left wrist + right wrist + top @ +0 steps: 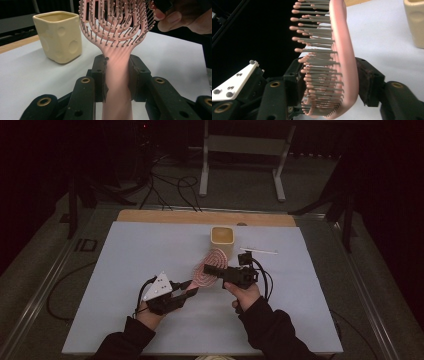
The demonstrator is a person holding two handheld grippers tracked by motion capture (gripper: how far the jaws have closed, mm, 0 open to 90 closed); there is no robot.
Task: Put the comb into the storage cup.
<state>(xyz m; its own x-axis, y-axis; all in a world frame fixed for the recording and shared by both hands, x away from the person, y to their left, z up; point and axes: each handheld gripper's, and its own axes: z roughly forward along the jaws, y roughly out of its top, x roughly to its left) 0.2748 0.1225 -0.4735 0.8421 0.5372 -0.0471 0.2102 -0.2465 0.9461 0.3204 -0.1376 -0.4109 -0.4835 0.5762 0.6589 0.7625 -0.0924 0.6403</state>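
Left gripper (116, 75) clamps hairbrush (117, 32) handle | right gripper (329, 82) pinches brush head

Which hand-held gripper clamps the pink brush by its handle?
The left hand-held gripper clamps the pink brush by its handle; the right hand-held gripper straddles the bristled head instead.

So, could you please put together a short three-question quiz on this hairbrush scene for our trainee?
1. Which part of the pink hairbrush does the left claw clamp?
2. True or false: the cream cup lies tipped on its side.
3. The right claw has around it the brush's: A) handle B) bristled head C) nothing.

Key: 1. The handle. 2. False, it stands upright on the white table. 3. B.
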